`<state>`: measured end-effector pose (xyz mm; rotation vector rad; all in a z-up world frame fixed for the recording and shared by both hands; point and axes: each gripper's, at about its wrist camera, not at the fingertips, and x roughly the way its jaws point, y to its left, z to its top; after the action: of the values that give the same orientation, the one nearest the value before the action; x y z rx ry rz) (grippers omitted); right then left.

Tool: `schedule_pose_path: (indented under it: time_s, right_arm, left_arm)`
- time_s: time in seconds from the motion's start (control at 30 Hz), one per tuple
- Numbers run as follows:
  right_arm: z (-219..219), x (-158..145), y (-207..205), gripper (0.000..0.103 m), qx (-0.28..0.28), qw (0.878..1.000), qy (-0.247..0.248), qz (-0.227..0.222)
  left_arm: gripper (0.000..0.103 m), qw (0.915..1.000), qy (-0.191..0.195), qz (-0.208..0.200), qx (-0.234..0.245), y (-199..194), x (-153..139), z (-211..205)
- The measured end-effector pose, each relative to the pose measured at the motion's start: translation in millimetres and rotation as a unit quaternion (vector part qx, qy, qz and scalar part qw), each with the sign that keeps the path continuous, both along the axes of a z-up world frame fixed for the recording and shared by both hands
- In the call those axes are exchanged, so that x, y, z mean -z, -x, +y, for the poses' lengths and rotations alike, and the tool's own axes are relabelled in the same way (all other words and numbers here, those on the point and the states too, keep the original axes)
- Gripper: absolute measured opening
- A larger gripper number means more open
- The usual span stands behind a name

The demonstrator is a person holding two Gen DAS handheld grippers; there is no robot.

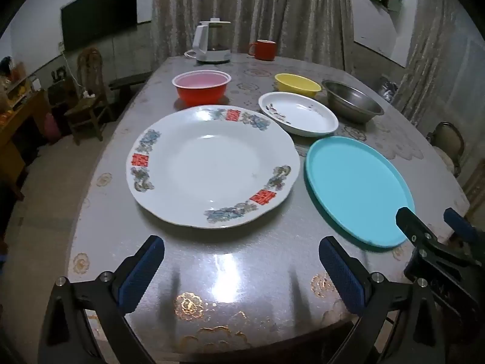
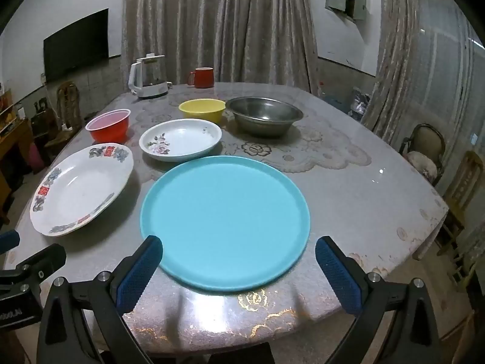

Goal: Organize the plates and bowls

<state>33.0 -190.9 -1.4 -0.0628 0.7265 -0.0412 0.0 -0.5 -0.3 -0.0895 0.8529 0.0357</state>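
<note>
A large white plate with red and blue rim decoration lies on the table ahead of my left gripper, which is open and empty just short of it. A turquoise round plate lies ahead of my right gripper, open and empty, its fingers at either side of the plate's near edge. Behind stand a white floral dish, a red bowl, a yellow bowl and a steel bowl.
A white kettle and a red mug stand at the table's far edge. The right gripper also shows in the left wrist view. Chairs stand to the left and right.
</note>
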Motion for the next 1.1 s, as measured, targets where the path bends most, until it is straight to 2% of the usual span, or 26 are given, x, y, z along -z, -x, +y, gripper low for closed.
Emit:
schedule_pose_path:
  time_s: [0.1,0.13,0.2,0.47,1.1]
  right_arm:
    - [4,0,3,0.103,0.003,1.0,-0.005,0.002]
    - [-4,0,1,0.103,0.015,0.999,-0.026,0.01]
    - [-11,3,0,0.103,0.022,0.999,-0.045,0.015]
    - [-11,5,-4,0.103,0.024,0.999,-0.032,0.029]
    - [-12,8,-6,0.103,0.023,0.998,-0.039,0.038]
  left_arm:
    - [0.103,0.9999,0.007,0.003,0.007,3,-1,-4]
    - [0.103,0.9999,-0.004,0.007,0.009,2,-2,-14]
    - [0.103,0.9997,0.011,0.012,0.018,-2,4,-16]
    - [0.103,0.9977,0.049,0.02,0.042,-5,7,-1]
    - [0.103,0.9981,0.042,0.019,0.041,-3,4,1]
